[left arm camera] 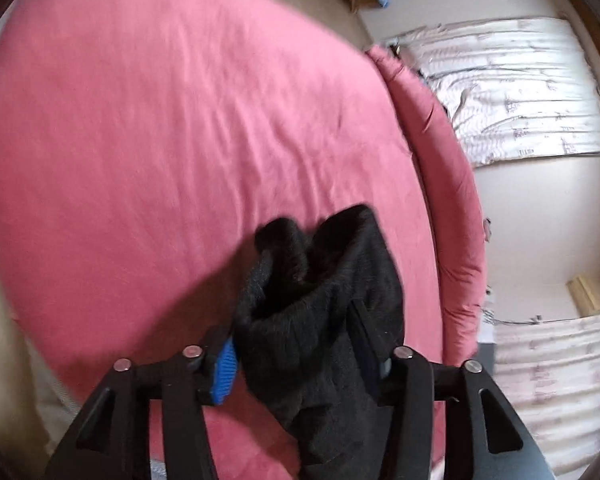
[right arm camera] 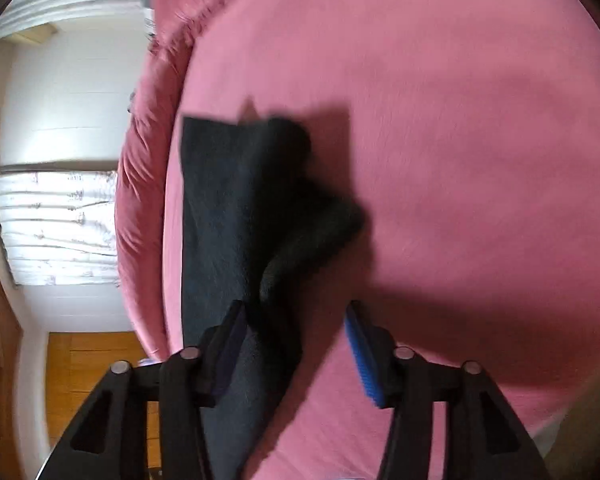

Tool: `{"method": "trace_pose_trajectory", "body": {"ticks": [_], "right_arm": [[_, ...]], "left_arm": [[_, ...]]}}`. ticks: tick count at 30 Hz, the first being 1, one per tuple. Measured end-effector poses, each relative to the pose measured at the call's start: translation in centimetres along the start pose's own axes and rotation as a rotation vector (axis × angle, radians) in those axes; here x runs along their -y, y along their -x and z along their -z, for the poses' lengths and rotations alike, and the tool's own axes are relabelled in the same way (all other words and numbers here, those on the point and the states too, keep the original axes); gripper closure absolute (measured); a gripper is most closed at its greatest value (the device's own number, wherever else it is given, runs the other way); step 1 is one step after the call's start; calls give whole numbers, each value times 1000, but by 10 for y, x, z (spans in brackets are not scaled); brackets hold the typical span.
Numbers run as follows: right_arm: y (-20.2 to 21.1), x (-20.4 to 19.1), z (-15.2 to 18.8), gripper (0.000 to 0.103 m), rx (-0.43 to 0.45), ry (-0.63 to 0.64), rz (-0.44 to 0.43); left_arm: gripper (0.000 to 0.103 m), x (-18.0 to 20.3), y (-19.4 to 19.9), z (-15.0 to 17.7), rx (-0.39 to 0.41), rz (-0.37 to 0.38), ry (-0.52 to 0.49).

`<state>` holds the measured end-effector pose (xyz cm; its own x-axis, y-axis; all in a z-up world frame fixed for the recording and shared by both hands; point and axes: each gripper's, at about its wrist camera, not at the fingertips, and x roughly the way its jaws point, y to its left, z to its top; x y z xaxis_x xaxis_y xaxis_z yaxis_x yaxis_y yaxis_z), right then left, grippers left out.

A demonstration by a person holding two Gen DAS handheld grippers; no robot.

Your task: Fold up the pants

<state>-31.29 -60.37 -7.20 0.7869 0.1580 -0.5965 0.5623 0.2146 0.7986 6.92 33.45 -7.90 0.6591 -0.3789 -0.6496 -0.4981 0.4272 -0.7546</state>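
Note:
The black fleece pants (left arm camera: 320,264) lie bunched on the pink bed sheet (left arm camera: 160,120). In the left wrist view, my left gripper (left arm camera: 290,332) stands open around the bunch. The cloth fills most of the gap and drapes over the right finger, while the blue pad (left arm camera: 224,372) on the left finger shows bare. In the right wrist view the pants (right arm camera: 228,200) stretch away as a long folded strip along the bed's left edge. My right gripper (right arm camera: 294,312) is open; the cloth rests against its left finger, and its blue right pad (right arm camera: 364,356) stands apart over the sheet (right arm camera: 460,160).
A rolled pink quilt (left arm camera: 452,200) runs along the bed's edge beside the pants, also visible in the right wrist view (right arm camera: 140,184). Beyond it are white patterned cloth (left arm camera: 520,92), a pale floor and a wooden panel (right arm camera: 92,360). Wide bare sheet lies on the other side of the pants.

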Motion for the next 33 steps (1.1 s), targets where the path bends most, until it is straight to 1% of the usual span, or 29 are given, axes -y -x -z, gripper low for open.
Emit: {"method": "trace_pose_trajectory", "body": {"ticks": [1,3,5,6,7,8,9,11,12,13,14,15,16,18,20,22,23,24,25,26,27,28,29,30,31,32,33], "right_arm": [[7,-5,-3,50,23,45,23],[20,-16,-13,49,51,130,75],[30,-26,-19,49,86,200,76],[33,-30,-23,49,102,225,78],[36,-29,-19,49,116,239,78],[35,-30,-23,49,128,250,72],[24,-39,-30,49,129,252,73],[22,-34,-39,49,120,226,101],[23,-27,-42,49,114,208,99],[11,-26,-49,49,102,177,95],[-2,-23,-56,52,77,131,101],[-13,-20,-63,78,51,86,89],[-20,-27,-66,94,50,81,65],[-17,-52,-67,95,74,156,32],[1,-85,-60,96,97,272,-43],[23,-98,-51,95,115,315,-61],[25,-96,-50,93,112,305,-50],[29,-86,-49,79,102,289,-4],[28,-74,-49,68,81,272,79],[27,-60,-46,60,56,255,162],[27,-47,-43,60,37,238,203],[29,-31,-37,60,6,216,187],[29,-15,-30,60,-40,183,139],[26,-7,-25,59,-71,153,108],[21,8,-20,59,-113,98,62],[14,23,-16,59,-148,24,-6],[6,30,-15,59,-155,-39,-72]], "left_arm": [[48,3,11,1,28,-1,-8],[41,14,31,7,100,-39,-49],[37,34,43,19,158,-65,-144],[37,48,44,29,171,-81,-215],[37,65,41,43,172,-92,-301],[36,83,34,59,163,-88,-393],[33,95,28,72,149,-78,-457],[33,124,5,107,88,-53,-607],[33,138,-11,129,49,-36,-686],[33,147,-25,145,15,-26,-736],[33,157,-42,163,-28,-17,-786],[33,164,-59,179,-66,-4,-818],[33,168,-72,190,-93,6,-837],[34,173,-101,214,-152,10,-873],[34,171,-122,228,-198,16,-898],[34,166,-141,236,-219,-21,-918],[34,160,-150,240,-228,-44,-918],[34,153,-159,239,-236,-75,-914],[35,146,-166,237,-239,-98,-908],[37,140,-167,236,-232,-93,-905],[37,137,-164,235,-220,-74,-901],[37,136,-161,234,-215,-65,-898],[37,134,-160,234,-218,-62,-896],[37,132,-159,233,-218,-59,-898],[37,133,-160,235,-219,-59,-903],[37,132,-159,234,-222,-62,-908],[37,133,-164,240,-223,-70,-915]]}}
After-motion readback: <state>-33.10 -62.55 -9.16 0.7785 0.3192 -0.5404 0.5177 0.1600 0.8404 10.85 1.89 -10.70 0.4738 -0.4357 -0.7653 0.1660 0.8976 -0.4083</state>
